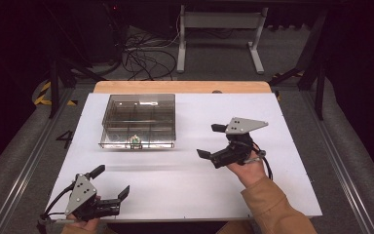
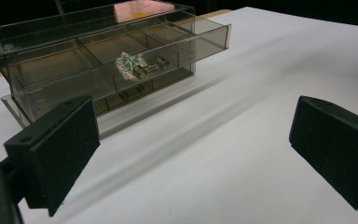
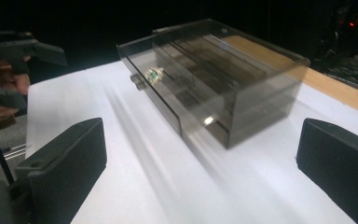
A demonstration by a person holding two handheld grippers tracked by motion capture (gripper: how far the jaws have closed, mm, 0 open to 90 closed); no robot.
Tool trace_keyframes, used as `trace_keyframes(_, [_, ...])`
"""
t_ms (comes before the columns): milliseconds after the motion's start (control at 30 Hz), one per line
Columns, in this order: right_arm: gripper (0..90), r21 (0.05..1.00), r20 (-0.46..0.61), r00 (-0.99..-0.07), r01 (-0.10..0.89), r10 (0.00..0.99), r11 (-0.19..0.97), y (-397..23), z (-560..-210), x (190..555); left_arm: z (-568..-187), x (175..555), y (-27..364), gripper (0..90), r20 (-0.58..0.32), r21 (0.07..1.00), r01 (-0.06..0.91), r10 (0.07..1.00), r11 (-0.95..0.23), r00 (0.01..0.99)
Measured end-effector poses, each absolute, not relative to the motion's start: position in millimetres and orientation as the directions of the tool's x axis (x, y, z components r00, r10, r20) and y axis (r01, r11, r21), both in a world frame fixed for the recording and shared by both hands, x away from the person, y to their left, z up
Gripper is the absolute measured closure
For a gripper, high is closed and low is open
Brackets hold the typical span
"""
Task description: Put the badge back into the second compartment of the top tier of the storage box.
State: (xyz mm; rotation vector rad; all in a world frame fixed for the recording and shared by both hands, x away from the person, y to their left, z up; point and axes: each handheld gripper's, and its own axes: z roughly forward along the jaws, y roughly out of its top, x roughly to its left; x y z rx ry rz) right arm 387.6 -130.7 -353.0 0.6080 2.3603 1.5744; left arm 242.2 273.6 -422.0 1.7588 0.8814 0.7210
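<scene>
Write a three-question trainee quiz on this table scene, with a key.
1. True or false: the top drawer of the clear drawer box is pulled partly out.
2. Which tool is nearer the box? A) left tool B) right tool
3. Fill in: the small green item lies inside the ____.

Key: 1 true. 2 B. 3 drawer. Both tools stand open with nothing between their jaws, over the white table.

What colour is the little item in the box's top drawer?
Green and white item, clearest in the left gripper view.
</scene>
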Motion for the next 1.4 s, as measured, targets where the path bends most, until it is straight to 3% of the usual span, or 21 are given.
trace_keyframes(267, [1.2,0.912,0.068,-0.864,0.256,0.498,0.321,-160.8,-379.3,376.9,-422.1,242.0,272.6,2.4,0.068,0.944,0.232,0.829,-0.233,0.555])
trace_keyframes(800, [0.1,0.924,0.073,-0.849,0.255,0.523,0.285,-204.3,-419.0,350.2,-422.4,242.7,271.3,2.4,0.076,0.941,0.233,0.826,-0.244,0.559])
trace_keyframes(1000, [0.7,0.933,0.120,-0.830,0.281,0.545,0.223,-220.9,-433.2,340.6,-422.5,242.8,270.7,2.4,0.078,0.942,0.230,0.825,-0.246,0.560])
trace_keyframes(1400, [1.4,0.925,0.041,-0.840,0.237,0.541,0.298,-217.8,-438.2,335.6,-422.8,244.3,270.5,2.3,0.079,0.940,0.231,0.820,-0.250,0.567])
